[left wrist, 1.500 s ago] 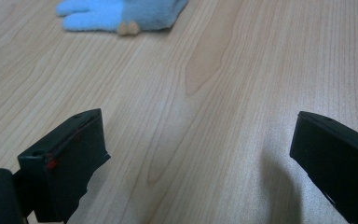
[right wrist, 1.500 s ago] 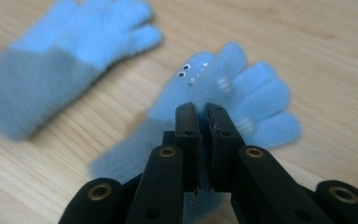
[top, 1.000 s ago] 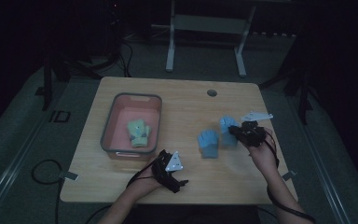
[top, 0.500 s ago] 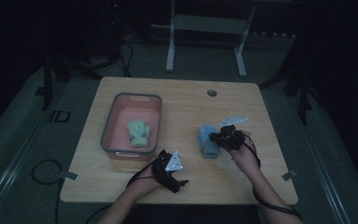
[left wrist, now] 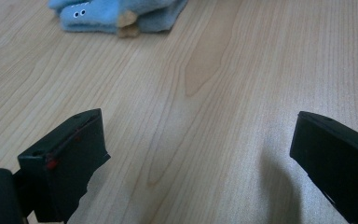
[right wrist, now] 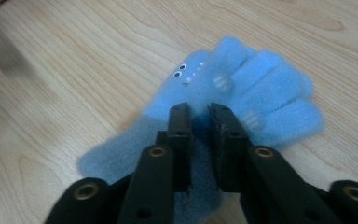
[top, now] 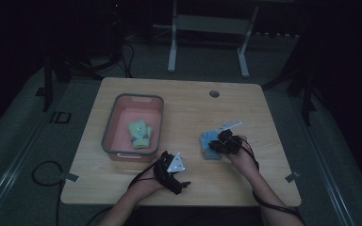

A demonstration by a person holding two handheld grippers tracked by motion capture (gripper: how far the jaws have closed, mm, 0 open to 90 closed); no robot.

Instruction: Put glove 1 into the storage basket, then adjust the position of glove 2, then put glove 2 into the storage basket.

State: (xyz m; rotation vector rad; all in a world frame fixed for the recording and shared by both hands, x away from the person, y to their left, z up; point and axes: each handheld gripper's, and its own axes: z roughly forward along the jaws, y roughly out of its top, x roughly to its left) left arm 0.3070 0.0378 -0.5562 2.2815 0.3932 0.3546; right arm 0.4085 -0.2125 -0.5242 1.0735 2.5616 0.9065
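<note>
We are resting our right claw [right wrist: 200, 112] over the blue glove [right wrist: 242, 93] lying flat on the counter [top: 179, 113] right of the pink bin [top: 122, 153]; its jaws have just been opening, a narrow gap showing. Our left claw [left wrist: 200, 154] is standing wide apart over bare wood.

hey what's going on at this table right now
A person is working at a wooden table with a tool in each hand. The right tool is down over a blue glove lying on the table; its jaws have just been opening, with a narrow gap and glove fabric between them. The left tool rests open near the table's front edge, holding nothing. A green glove already lies in the pink bin.
</note>
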